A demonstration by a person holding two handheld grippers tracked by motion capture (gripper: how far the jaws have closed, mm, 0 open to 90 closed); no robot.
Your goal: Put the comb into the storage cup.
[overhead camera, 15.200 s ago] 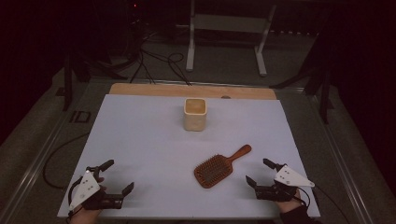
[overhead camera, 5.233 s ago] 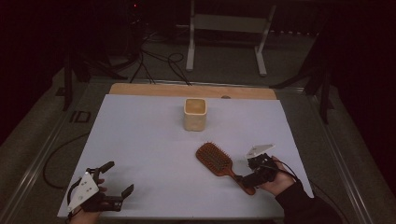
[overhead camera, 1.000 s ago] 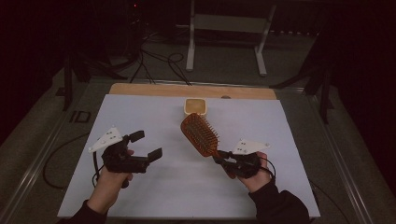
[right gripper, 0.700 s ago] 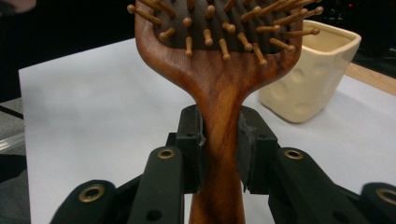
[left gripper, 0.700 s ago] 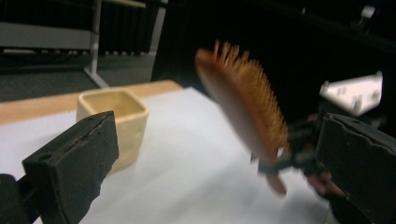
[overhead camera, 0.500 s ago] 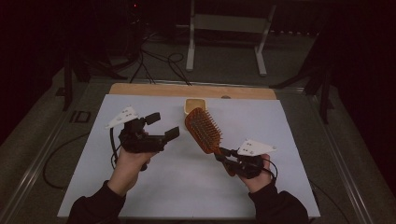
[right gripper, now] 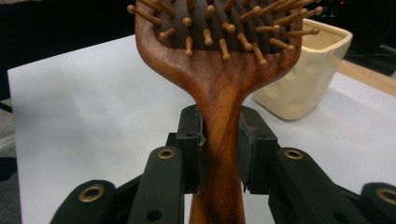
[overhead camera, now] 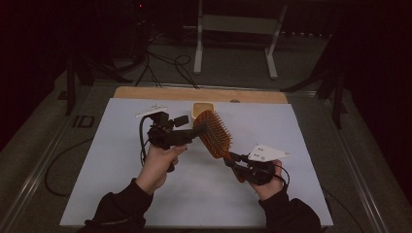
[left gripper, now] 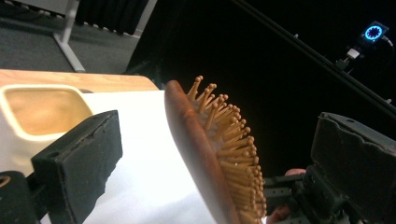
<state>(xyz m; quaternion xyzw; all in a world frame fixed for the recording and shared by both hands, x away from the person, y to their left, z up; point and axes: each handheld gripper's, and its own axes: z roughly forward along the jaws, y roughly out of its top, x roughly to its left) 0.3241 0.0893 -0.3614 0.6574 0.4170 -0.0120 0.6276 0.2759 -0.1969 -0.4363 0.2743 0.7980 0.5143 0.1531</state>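
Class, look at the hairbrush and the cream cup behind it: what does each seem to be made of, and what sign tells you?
Hairbrush: apparently wood, reddish-brown with visible grain and a smooth, slightly glossy finish; its pins look like paler wood with rounded tips, set in a dark pad, perhaps rubber.
Cup: probably glazed ceramic, cream with a soft sheen, thick rim and dimpled wall; plastic cannot be ruled out.
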